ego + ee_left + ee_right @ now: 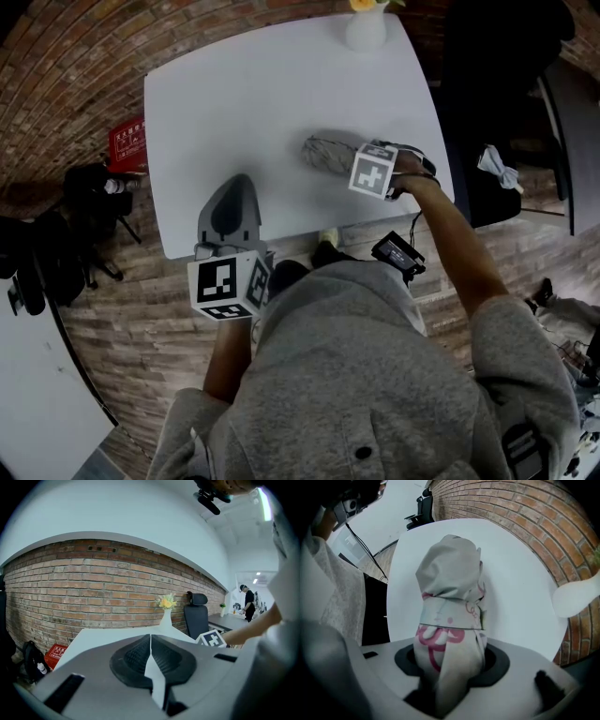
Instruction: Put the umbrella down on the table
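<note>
One umbrella (450,588), apparently tight within right gripper (451,665).

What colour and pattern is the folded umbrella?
The umbrella is pale grey with pink looping prints; the right gripper view shows it best.

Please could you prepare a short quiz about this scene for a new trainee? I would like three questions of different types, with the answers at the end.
1. True or false: the jaws of the left tool are together, with nothing between them.
2. What is the right tool gripping? A) a bottle B) a folded umbrella C) a book
3. Name the object standing at the far edge of the table in the head view.
Key: 1 true; 2 B; 3 a white vase.
</note>
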`<state>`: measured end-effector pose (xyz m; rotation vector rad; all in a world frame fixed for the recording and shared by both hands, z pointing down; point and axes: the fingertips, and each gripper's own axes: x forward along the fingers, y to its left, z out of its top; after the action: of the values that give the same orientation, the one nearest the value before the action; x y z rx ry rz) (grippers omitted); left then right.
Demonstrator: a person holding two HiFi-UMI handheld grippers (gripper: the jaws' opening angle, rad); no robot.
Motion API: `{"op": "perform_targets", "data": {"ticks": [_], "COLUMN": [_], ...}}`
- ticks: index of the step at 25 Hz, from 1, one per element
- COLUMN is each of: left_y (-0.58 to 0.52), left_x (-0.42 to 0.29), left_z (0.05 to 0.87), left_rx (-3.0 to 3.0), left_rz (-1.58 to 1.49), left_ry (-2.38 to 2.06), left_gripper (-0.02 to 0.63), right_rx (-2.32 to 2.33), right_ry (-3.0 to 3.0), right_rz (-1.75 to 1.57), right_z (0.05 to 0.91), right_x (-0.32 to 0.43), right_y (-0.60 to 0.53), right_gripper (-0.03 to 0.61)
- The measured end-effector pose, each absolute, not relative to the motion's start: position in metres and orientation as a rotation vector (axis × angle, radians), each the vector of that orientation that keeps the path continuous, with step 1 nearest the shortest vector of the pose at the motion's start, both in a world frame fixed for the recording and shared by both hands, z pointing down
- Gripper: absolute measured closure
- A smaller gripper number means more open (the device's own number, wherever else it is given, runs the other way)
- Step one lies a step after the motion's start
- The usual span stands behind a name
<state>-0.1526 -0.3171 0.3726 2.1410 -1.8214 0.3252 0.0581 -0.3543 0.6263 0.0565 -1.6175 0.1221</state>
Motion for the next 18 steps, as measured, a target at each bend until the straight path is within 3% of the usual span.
{"op": "perform_targets", "data": {"ticks": [18], "left_y": [-0.3153], "left_x": [-0.1519], "left_z": [0.3703], "left_rx": [2.159], "left_rz": [0.339], "left_ry": [-1.804], "left_gripper": [0.594], "right_rx": [0.060], "right_ry": [-1.669], "right_rz": [0.164], "right_z": [0.6257], "right_x": [0.0624], "right_y": [-0.3490], "right_gripper": [0.347]}}
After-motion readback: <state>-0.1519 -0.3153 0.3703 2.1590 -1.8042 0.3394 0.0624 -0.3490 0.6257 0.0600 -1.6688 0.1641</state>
